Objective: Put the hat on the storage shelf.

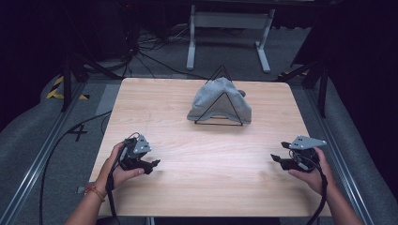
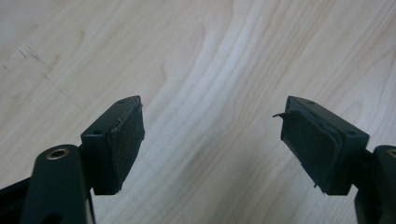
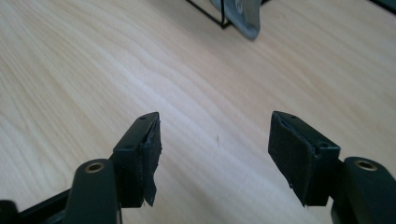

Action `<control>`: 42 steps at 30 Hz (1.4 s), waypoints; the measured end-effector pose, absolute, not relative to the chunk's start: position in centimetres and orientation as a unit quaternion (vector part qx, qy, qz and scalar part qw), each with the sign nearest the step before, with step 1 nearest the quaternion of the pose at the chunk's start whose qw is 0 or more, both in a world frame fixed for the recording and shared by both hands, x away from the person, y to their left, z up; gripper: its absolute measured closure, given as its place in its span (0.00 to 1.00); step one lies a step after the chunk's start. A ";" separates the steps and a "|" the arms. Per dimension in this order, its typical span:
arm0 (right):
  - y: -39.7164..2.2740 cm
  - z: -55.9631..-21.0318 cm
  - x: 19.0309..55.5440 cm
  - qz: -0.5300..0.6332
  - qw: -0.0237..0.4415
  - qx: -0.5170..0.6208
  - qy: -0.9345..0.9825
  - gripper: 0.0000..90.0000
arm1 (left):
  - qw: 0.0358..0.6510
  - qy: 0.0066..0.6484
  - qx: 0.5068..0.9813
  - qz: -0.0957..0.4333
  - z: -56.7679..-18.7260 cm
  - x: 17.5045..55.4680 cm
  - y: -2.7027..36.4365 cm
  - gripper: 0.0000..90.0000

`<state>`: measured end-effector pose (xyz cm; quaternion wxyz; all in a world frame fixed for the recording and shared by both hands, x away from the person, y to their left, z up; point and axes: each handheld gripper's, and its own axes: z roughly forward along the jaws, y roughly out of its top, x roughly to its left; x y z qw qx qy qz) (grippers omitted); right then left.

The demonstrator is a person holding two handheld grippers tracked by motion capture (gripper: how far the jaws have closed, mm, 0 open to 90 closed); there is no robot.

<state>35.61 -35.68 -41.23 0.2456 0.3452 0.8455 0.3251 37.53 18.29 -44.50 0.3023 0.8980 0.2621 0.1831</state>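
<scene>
A grey cloth [image 1: 219, 100] hangs draped over a black triangular wire rack [image 1: 219, 107] at the far middle of the wooden table [image 1: 202, 187]. A corner of the cloth [image 3: 243, 16] and rack [image 3: 205, 13] appears at the top of the right gripper view. My left gripper [image 1: 154, 165] rests low over the table's near left, open, with bare wood between its pads [image 2: 126, 140]. My right gripper [image 1: 277, 159] is at the near right, pointing left, also open with nothing between its pads [image 3: 289, 149]. Both are well short of the cloth.
The table's side edges run close to both hands. Metal rails [image 1: 42, 154] flank the table on the floor. Cables [image 1: 141, 51] and a white stand's legs [image 1: 225, 33] lie beyond the far edge.
</scene>
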 end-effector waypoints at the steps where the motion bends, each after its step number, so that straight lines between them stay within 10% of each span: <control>1: -36.0 -41.6 35.3 0.327 0.242 0.352 0.843 0.38 | 0.300 0.264 0.899 0.180 -45.1 37.3 18.4 0.23; 42: -40.5 -46.7 32.0 0.350 0.203 0.425 0.810 0.20 | 0.370 0.310 0.867 0.124 -48.1 36.5 20.5 0.17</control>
